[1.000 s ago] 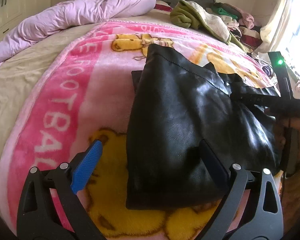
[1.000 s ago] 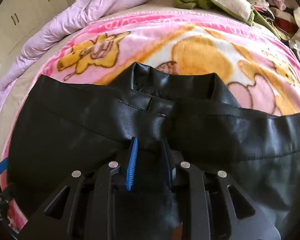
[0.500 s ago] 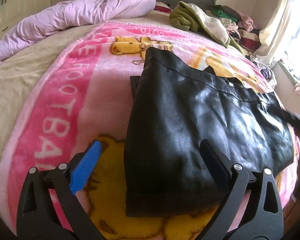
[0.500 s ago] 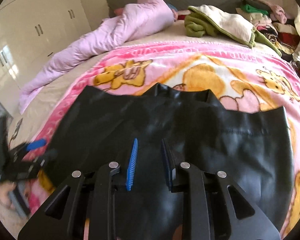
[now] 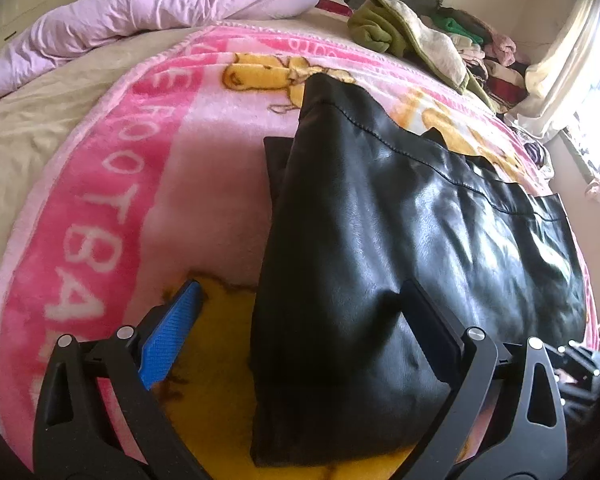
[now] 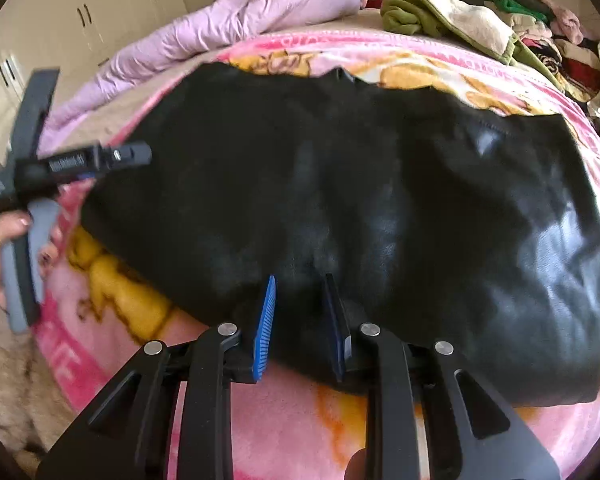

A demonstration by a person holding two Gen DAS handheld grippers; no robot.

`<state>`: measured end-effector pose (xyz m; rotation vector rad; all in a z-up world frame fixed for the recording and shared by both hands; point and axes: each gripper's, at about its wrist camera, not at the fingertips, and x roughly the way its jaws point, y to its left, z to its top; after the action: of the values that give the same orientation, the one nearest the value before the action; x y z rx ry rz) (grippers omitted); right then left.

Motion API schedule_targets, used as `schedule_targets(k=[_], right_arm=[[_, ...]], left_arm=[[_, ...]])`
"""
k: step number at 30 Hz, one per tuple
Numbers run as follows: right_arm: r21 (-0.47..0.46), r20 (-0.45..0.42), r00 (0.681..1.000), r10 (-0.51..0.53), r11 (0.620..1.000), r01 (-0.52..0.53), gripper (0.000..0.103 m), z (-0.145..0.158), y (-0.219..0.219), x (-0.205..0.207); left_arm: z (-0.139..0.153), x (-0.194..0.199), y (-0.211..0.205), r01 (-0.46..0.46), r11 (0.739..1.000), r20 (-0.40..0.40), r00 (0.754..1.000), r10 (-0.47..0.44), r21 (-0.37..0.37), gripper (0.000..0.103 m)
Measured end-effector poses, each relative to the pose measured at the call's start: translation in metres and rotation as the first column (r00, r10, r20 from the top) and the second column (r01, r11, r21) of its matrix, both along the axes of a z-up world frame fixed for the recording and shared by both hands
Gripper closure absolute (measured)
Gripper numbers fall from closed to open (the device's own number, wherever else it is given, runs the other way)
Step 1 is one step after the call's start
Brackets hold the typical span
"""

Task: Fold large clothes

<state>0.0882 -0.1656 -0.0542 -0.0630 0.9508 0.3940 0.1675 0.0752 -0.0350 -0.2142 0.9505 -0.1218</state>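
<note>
A black leather jacket (image 5: 400,240) lies folded flat on the pink cartoon blanket (image 5: 100,220); the right wrist view shows the jacket (image 6: 340,180) spread wide across the bed. My left gripper (image 5: 300,286) stands wide open over the jacket's left edge. Its blue pad is above the blanket and its other finger is above the leather. My right gripper (image 6: 300,280) is at the jacket's near edge, its pads a narrow gap apart with the black leather pinched between them. The left tool (image 6: 60,168) and the hand holding it show at the left of that view.
A lilac duvet (image 5: 160,12) is bunched at the head of the bed. A green and cream garment (image 5: 400,32) and a pile of clothes (image 5: 492,52) lie at the far right. Wardrobe doors (image 6: 84,12) stand at the left, a curtain (image 5: 560,60) at the right.
My right gripper has drawn back from the jacket's middle to its near edge, and that edge has come a little nearer. The left gripper has stayed open in place.
</note>
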Motion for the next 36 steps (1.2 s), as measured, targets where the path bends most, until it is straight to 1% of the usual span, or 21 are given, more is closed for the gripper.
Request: schedule_targets(k=[3, 7, 9, 11, 13, 14, 15, 16, 17, 18, 19, 20, 21, 25, 27, 30, 32, 36], right_arm=[[0.004, 0.008, 1.000, 0.003, 1.000, -0.003, 0.080, -0.001, 0.000, 0.000], [0.080, 0.042, 0.999, 0.004, 0.997, -0.007, 0.080, 0.016, -0.013, -0.007], [0.103, 0.057, 0.998, 0.002, 0.995, -0.008, 0.079, 0.022, -0.015, -0.011], [0.107, 0.070, 0.998, -0.005, 0.994, -0.002, 0.071, 0.025, -0.016, -0.017], [0.117, 0.089, 0.996, 0.002, 0.993, -0.012, 0.053, 0.029, -0.016, -0.024], [0.121, 0.096, 0.995, 0.007, 0.992, -0.019, 0.050, 0.030, -0.015, -0.028], [0.119, 0.102, 0.995, 0.011, 0.993, -0.023, 0.042, 0.031, -0.014, -0.031], [0.108, 0.117, 0.993, 0.015, 0.994, -0.028, 0.039, 0.033, -0.013, -0.035], [0.102, 0.130, 0.991, 0.019, 0.994, -0.032, 0.038, 0.035, -0.012, -0.040], [0.100, 0.139, 0.990, 0.023, 0.994, -0.037, 0.034, 0.036, -0.011, -0.041], [0.101, 0.147, 0.989, 0.024, 0.994, -0.040, 0.030, 0.038, -0.011, -0.043], [0.106, 0.150, 0.988, 0.024, 0.994, -0.040, 0.029, 0.039, -0.012, -0.044], [0.114, 0.150, 0.988, 0.024, 0.993, -0.041, 0.028, 0.041, -0.012, -0.044], [0.132, 0.154, 0.988, 0.016, 0.991, -0.037, 0.027, 0.044, -0.017, -0.044], [0.132, 0.158, 0.987, 0.014, 0.991, -0.035, 0.026, 0.045, -0.017, -0.044], [0.132, 0.173, 0.985, 0.023, 0.990, -0.047, 0.026, 0.048, -0.016, -0.048], [0.135, 0.191, 0.981, 0.030, 0.989, -0.056, 0.026, 0.050, -0.015, -0.051], [0.124, 0.241, 0.968, 0.069, 0.987, -0.101, 0.020, 0.057, -0.007, -0.062]], left_arm=[[-0.004, 0.003, -0.002, 0.001, 1.000, -0.008, 1.000, -0.001, -0.012, 0.011], [-0.007, 0.007, -0.004, 0.003, 1.000, -0.012, 1.000, -0.003, -0.021, 0.011], [-0.007, 0.009, -0.003, 0.006, 1.000, -0.013, 1.000, -0.006, -0.028, 0.011], [-0.008, 0.010, -0.003, 0.011, 0.999, -0.012, 1.000, -0.011, -0.033, 0.011], [-0.008, 0.012, -0.004, 0.014, 0.999, -0.014, 1.000, -0.015, -0.045, 0.011], [-0.009, 0.013, -0.005, 0.017, 0.998, -0.016, 1.000, -0.018, -0.056, 0.011], [-0.009, 0.014, -0.006, 0.021, 0.998, -0.017, 1.000, -0.022, -0.063, 0.012], [-0.010, 0.014, -0.007, 0.025, 0.997, -0.016, 1.000, -0.026, -0.069, 0.014], [-0.010, 0.015, -0.008, 0.029, 0.997, -0.013, 0.999, -0.030, -0.077, 0.020], [-0.010, 0.015, -0.011, 0.040, 0.995, -0.006, 0.999, -0.041, -0.093, 0.032], [-0.009, 0.016, -0.013, 0.046, 0.994, -0.003, 0.999, -0.046, -0.099, 0.034], [-0.008, 0.016, -0.015, 0.042, 0.995, -0.002, 0.999, -0.043, -0.086, 0.035], [-0.008, 0.016, -0.016, 0.043, 0.995, 0.000, 0.999, -0.043, -0.088, 0.039], [-0.003, 0.014, -0.017, 0.042, 0.995, 0.009, 0.999, -0.042, -0.091, 0.050], [0.001, 0.011, -0.017, 0.039, 0.995, 0.022, 0.999, -0.037, -0.092, 0.059], [0.009, 0.008, -0.017, 0.042, 0.995, 0.042, 0.998, -0.038, -0.090, 0.068], [0.016, 0.006, -0.017, 0.045, 0.995, 0.057, 0.998, -0.040, -0.088, 0.071], [0.030, 0.002, -0.021, 0.044, 0.996, 0.085, 0.996, -0.037, -0.082, 0.076]])
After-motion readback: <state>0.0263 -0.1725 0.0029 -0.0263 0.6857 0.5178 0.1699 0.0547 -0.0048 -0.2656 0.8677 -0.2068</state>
